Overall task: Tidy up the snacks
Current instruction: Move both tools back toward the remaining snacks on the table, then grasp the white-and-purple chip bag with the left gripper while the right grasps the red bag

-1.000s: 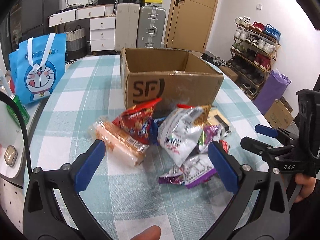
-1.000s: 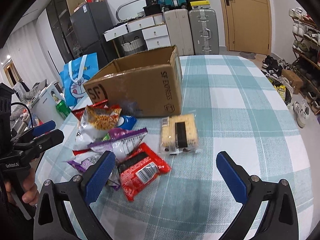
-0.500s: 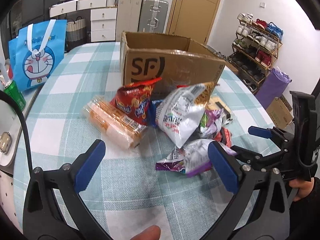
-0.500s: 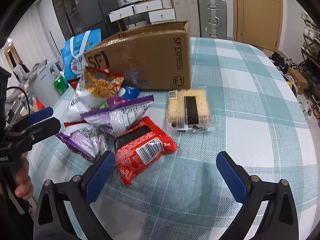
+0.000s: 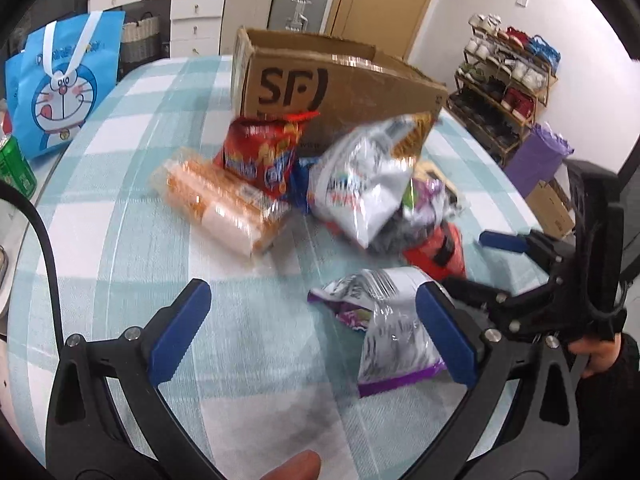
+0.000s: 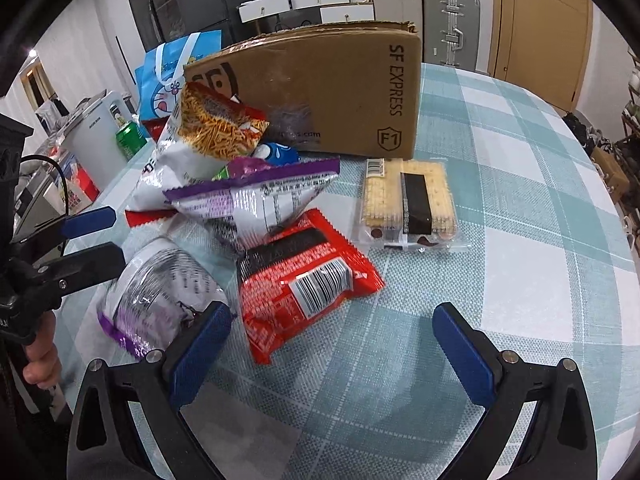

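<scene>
Fingers spread and empty on both the left gripper (image 5: 308,330) and right gripper (image 6: 334,346), held low toward one cardboard box (image 6: 320,92) fronting two purple-trimmed snack bags (image 6: 256,196).

1. Even, bright indoor light; black fisheye vignette rings every edge.
2. Left wrist view smears the red snack bag (image 5: 262,156) at 12 o'clock.
3. Glare flecks the silver-purple bag (image 6: 160,300); right view stays sharp.

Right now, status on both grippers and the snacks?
Left gripper open, empty. Right gripper open, empty. Snack pile on table beside cardboard box, none seen boxed. Nothing blocking.
</scene>
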`<state>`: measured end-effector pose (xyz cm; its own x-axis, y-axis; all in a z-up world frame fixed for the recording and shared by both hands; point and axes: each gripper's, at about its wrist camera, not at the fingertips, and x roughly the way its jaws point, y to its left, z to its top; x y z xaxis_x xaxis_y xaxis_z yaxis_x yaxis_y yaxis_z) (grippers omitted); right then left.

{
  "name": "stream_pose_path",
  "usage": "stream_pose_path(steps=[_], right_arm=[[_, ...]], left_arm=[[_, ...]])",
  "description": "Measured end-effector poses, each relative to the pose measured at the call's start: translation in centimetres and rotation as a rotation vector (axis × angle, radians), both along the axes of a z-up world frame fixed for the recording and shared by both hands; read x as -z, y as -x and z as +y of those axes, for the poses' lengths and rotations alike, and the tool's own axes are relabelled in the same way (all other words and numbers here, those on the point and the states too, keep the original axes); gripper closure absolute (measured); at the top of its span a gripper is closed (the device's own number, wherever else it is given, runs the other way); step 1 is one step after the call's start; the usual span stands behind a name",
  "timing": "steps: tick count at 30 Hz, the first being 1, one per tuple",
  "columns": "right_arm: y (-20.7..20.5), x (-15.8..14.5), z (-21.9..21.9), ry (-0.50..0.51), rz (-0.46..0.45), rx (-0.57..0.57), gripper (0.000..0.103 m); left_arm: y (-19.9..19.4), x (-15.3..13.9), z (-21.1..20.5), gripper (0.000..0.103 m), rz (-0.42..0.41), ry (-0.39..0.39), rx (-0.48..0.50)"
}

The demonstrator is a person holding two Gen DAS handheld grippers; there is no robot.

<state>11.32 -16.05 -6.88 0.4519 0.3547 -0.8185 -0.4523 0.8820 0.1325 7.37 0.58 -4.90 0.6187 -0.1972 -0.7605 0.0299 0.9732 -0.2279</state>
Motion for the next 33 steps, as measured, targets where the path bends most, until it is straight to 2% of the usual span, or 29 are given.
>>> stream_pose_path(steps=[2, 9, 12, 16, 24, 27, 29, 33], right_arm=[[0.2, 0.1, -0.5, -0.001, -0.001, 0.009, 0.0], [0.3, 0.1, -0.9, -0.014, -0.017, 0.019, 0.0], [0.2, -0.1, -0.4, -0.01, -0.03, 0.001, 0.0], [0.0, -0.2, 0.2, -0.001, -0.041, -0.027, 0.0], [-0.7, -0.1, 0.9, -0.004, -0.038, -0.067, 0.002], [-0.7, 0.0, 1.2, -0.006, -0.037, -0.084, 0.008], [-0.8, 0.1, 1.5, -0.001, -0.037, -0.093, 0.017], [-0.8, 0.1, 1.6, 0.003, -0.052, -0.092, 0.021]], left_arm=[[0.5, 0.3, -0.1, 0.001, 0.0, -0.019, 0.008], [1.6, 0.6, -0.7, 0.001, -0.005, 0.004, 0.033], [1.9, 0.8, -1.8, 0.001, 0.004, 0.008, 0.074], [1.9, 1.2, -3.3, 0.001, 0.018, -0.036, 0.109], [1.2, 1.8, -4.3, 0.001, 0.032, -0.013, 0.139], [1.0, 2.0, -4.5, 0.001, 0.042, 0.0, 0.148], [0.8, 2.2, -4.5, 0.001, 0.052, -0.004, 0.161], [0.7, 2.5, -5.0, 0.001, 0.068, -0.008, 0.196]])
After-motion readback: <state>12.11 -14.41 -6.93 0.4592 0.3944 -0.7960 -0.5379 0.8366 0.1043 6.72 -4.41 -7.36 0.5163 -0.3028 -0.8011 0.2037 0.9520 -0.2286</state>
